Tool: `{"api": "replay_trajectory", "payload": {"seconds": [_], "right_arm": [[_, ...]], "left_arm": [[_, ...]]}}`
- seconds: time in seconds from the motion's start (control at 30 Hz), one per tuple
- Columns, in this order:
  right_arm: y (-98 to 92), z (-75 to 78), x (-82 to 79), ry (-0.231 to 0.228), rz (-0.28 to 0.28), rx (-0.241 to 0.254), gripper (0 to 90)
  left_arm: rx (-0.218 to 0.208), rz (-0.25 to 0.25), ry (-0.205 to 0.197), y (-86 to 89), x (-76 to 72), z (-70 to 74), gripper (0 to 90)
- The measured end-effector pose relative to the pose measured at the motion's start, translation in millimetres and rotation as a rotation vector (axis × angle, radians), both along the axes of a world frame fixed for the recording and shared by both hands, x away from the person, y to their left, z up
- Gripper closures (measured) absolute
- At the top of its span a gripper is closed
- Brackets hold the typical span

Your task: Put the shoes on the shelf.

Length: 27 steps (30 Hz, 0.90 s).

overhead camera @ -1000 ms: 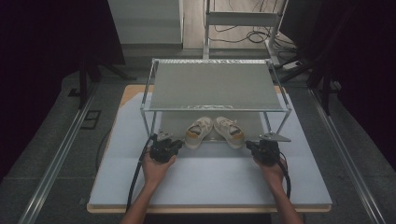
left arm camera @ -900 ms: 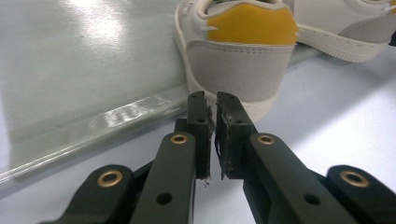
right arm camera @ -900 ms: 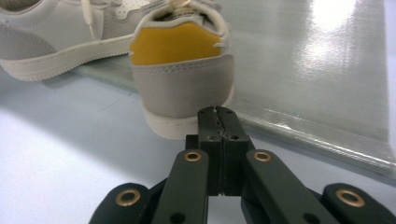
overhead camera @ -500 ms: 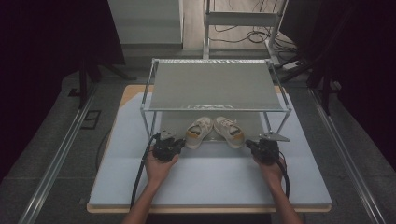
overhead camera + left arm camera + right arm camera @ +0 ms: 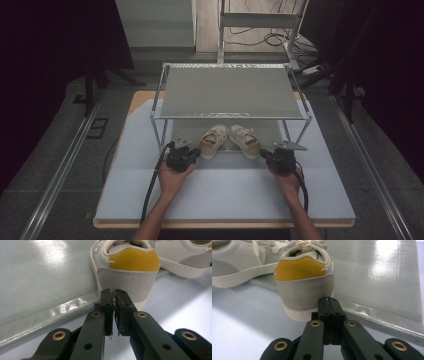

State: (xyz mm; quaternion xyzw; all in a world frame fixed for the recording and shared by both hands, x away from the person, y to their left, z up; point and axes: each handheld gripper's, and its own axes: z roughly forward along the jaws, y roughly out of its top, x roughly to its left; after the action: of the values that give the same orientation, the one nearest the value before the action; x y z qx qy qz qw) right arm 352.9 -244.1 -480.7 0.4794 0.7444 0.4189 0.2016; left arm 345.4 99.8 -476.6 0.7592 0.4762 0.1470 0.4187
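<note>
Left gripper (image 5: 182,155): seen in the lower left of centre in the high view, held in the person's left hand (image 5: 172,177); jaws drawn together with a thin slit between the pads, nothing between them.
Left gripper, own view: the gripper's tips (image 5: 114,293) rise to the middle of the frame, just before the heel of the left shoe (image 5: 127,272); whether they touch it I cannot tell.
Right gripper (image 5: 280,157): lower right of centre in the high view, held in the right hand (image 5: 290,180); jaws pressed fully together, empty.
Right gripper, own view: the gripper's tips (image 5: 328,300) stand at mid-frame, just before the heel of the right shoe (image 5: 304,282), at its right edge; contact is not clear.
Left shoe (image 5: 214,141): white sneaker with grey suede heel and yellow tab, just right of the left gripper in the high view, toe pointing away under the rack.
Right shoe (image 5: 245,141): its match, just left of the right gripper, beside the first shoe.
Clear sheet (image 5: 37,290): shiny plastic mat under the shoes, its edge running across the left of the left gripper view and the right of the right gripper view.
Rack (image 5: 230,92): metal-framed mesh shelf above the shoes, centre of the high view.
Desk (image 5: 225,195): pale surface carrying it all.
</note>
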Motion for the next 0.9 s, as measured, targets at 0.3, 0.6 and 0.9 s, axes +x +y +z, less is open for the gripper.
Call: {"api": "replay_trajectory", "payload": {"seconds": [0.3,0.6,0.9], "right_arm": [[9.0,-1.5,-2.6,-0.003,0.053,0.02,89.6],[31.5,-1.9,-4.9,-0.008,0.12,0.015,89.6],[41.3,-2.3,-3.8,-0.011,0.134,0.015,89.6]], "left_arm": [[-0.003,-0.044,0.001,-13.8,-2.0,0.2,83.9],[0.008,-0.098,-0.01,-39.0,-1.9,0.8,83.7],[0.017,-0.105,-0.008,-47.5,0.7,2.2,83.4]]}}
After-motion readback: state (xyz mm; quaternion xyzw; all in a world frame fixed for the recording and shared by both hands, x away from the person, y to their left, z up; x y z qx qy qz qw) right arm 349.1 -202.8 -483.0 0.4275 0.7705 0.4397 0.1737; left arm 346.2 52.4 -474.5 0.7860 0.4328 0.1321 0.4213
